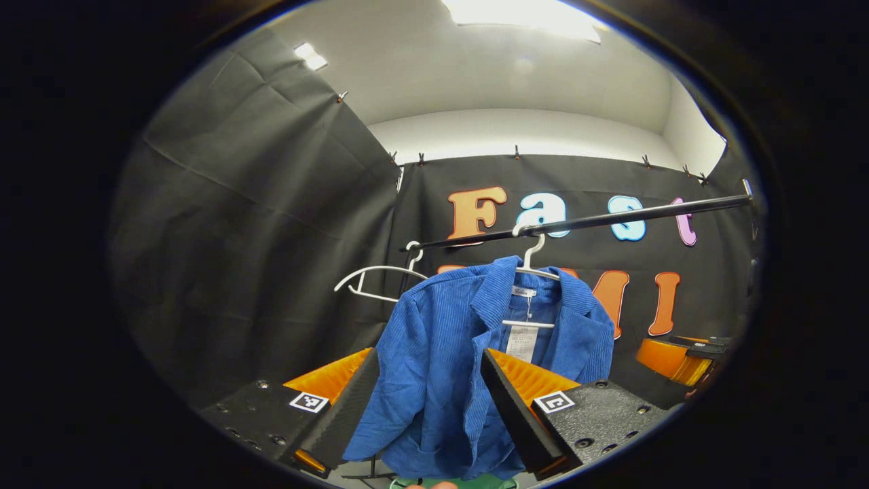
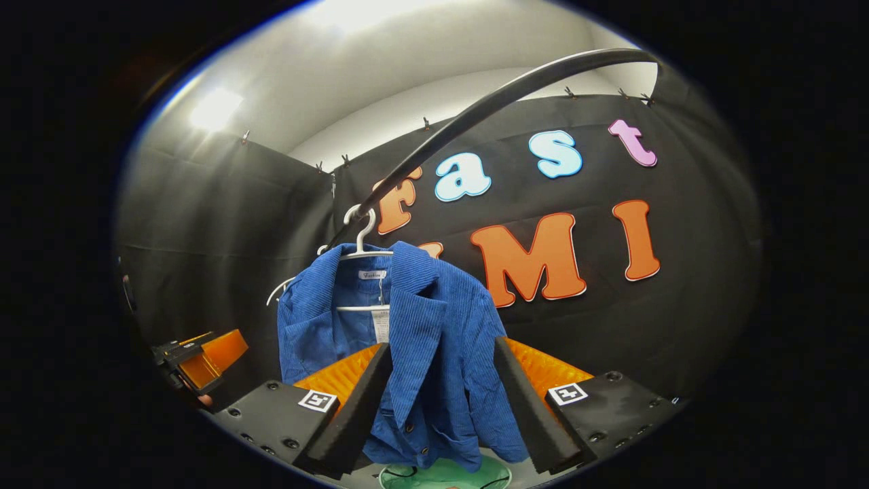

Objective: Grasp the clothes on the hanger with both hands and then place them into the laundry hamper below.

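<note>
Black cloth walls back the rail (image 1: pixel 584 221) where the blue jacket (image 1: pixel 448 353) hangs on its white hanger (image 1: pixel 533 261). My left gripper (image 1: pixel 424 407) and right gripper (image 2: pixel 441 407) gape, holding nothing; I should bite each shoulder, lift clear, then lower toward the green hamper (image 2: pixel 445 475).

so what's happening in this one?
A person holds two grippers up to a blue jacket on a white hanger on a black rail. The left gripper and right gripper are both open, aimed at the jacket, with neither pressing on the cloth yet. A second, bare hanger hangs beside it. A green hamper sits below. Nothing has been taken off the rail.
</note>
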The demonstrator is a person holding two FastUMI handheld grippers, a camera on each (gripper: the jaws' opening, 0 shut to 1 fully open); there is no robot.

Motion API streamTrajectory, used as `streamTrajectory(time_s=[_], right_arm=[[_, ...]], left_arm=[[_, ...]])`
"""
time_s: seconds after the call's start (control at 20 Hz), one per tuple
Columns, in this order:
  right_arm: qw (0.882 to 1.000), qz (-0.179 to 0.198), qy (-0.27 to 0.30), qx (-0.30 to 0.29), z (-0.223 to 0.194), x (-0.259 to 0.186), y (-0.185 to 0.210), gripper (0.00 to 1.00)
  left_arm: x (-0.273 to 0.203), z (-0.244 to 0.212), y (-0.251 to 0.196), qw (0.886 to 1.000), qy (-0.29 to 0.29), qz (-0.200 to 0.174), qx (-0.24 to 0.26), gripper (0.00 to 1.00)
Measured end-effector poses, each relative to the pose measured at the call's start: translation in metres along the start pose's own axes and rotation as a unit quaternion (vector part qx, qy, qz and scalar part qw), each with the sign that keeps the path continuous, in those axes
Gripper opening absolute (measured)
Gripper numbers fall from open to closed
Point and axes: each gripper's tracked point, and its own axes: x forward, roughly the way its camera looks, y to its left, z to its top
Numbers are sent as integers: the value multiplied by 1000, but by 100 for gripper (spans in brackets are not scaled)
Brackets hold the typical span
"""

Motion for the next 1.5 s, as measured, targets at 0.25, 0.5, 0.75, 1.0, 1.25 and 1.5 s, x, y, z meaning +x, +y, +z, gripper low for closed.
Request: streamTrajectory(time_s=[0.25, 0.5, 0.75, 1.0, 1.25, 1.5], right_arm=[[1000, 15, 17, 0, -14, 19, 11, 97], [998, 30, 60, 2, -49, 65, 32, 97], [993, 9, 112, 17, -104, 113, 38, 98], [989, -40, 140, 17, -146, 153, 18, 98], [990, -50, 132, 29, -141, 157, -6, 79], [993, -35, 114, 13, -127, 141, -22, 14]], left_arm=[[-7, -4, 11, 1000, 12, 6, 6, 95], [-15, -9, 27, 999, 29, 20, 20, 92], [-20, -5, 47, 998, 28, 41, 30, 95], [-23, -5, 58, 998, 28, 53, 33, 95], [-23, -6, 61, 998, 26, 53, 28, 92], [-15, -20, 40, 999, 38, 23, 7, 92]])
